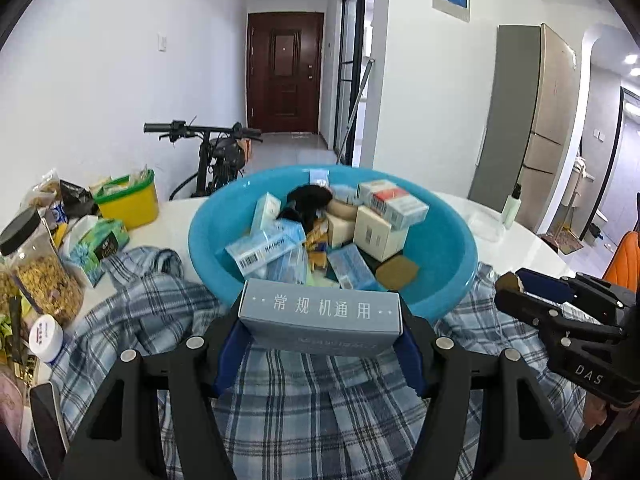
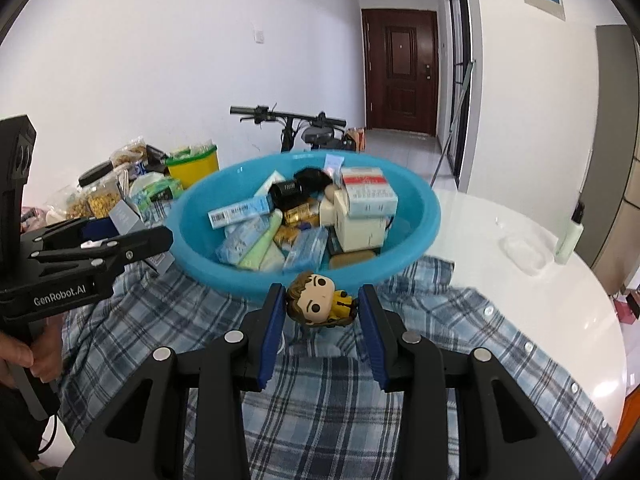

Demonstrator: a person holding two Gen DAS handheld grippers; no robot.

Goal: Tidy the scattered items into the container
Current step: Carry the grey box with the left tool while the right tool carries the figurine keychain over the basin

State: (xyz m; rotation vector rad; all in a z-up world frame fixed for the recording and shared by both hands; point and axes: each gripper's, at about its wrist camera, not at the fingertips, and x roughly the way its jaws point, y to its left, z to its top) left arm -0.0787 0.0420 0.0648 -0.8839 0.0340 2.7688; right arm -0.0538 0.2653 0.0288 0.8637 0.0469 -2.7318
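A blue plastic basin (image 1: pixel 208 236) (image 2: pixel 424 216) sits on a plaid shirt and holds several boxes and packets. My left gripper (image 1: pixel 320 324) is shut on a grey box (image 1: pixel 320 312) with white characters, held just in front of the basin's near rim. My right gripper (image 2: pixel 322 306) is shut on a small figurine (image 2: pixel 316 298) with a big brown-haired head and a yellow body, also held before the near rim. Each gripper shows in the other's view: the right gripper (image 1: pixel 516 284) at the right edge, the left gripper (image 2: pixel 160 236) at the left with the grey box (image 2: pixel 128 218).
The plaid shirt (image 1: pixel 320 400) (image 2: pixel 460 340) covers the white round table (image 2: pixel 540 320). At the left stand a yellow tub (image 1: pixel 128 200), a jar of cereal (image 1: pixel 40 264), a tissue pack (image 1: pixel 100 244) and a small white jar (image 1: pixel 46 338). A spray bottle (image 2: pixel 570 236) stands at right.
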